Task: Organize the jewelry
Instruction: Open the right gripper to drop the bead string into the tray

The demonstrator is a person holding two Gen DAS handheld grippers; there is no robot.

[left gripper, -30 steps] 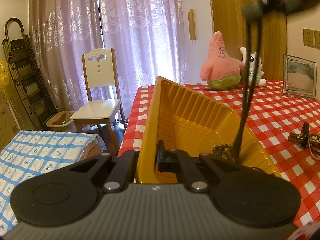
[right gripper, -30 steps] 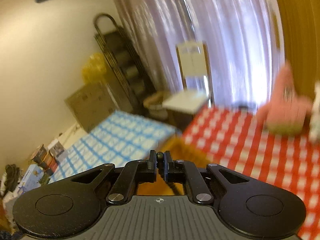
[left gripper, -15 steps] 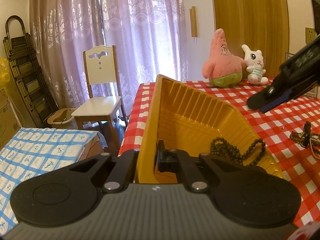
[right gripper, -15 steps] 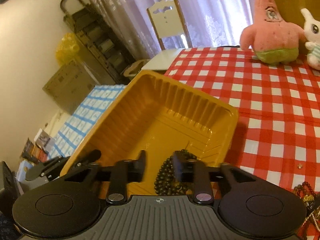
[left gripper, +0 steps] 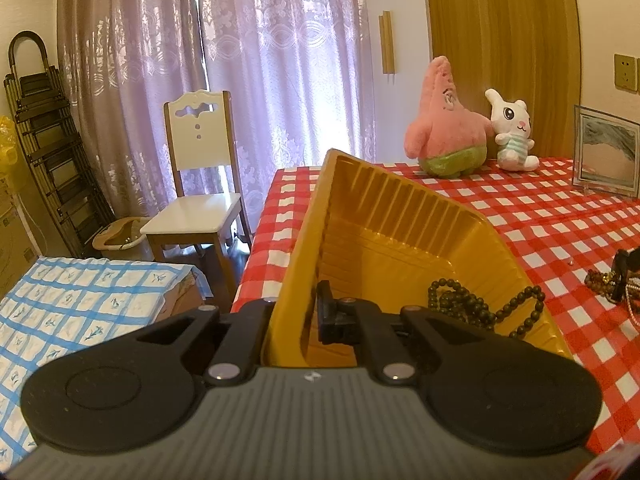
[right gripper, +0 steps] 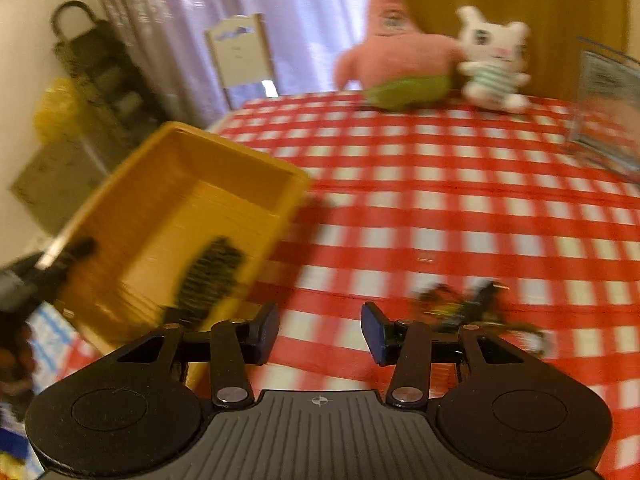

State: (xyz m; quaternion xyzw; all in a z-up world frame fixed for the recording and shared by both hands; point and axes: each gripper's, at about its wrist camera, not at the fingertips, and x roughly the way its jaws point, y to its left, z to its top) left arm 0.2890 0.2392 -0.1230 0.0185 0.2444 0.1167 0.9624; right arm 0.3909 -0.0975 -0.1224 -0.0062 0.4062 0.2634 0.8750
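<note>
Sheer mauve patterned curtains [left gripper: 240, 60] cover a bright window, daylight glowing through the gap between them. A white wooden chair with a carved back [left gripper: 200, 184] stands before them, a stack of dark folding frames [left gripper: 44, 152] leaning on the cream wall to its left. A blue-and-white checked cloth [left gripper: 80, 304] covers a low surface nearby. The bench wears a red-and-white gingham tablecloth [left gripper: 540, 216]. Behind it rises a curved wood-panelled wall [left gripper: 500, 48].

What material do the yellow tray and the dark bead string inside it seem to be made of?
Yellow tray: likely thin moulded plastic, glossy, with ribbed walls. Dark bead string: round brown beads with a dull sheen, perhaps wood or stone; the pictures cannot settle which.
</note>
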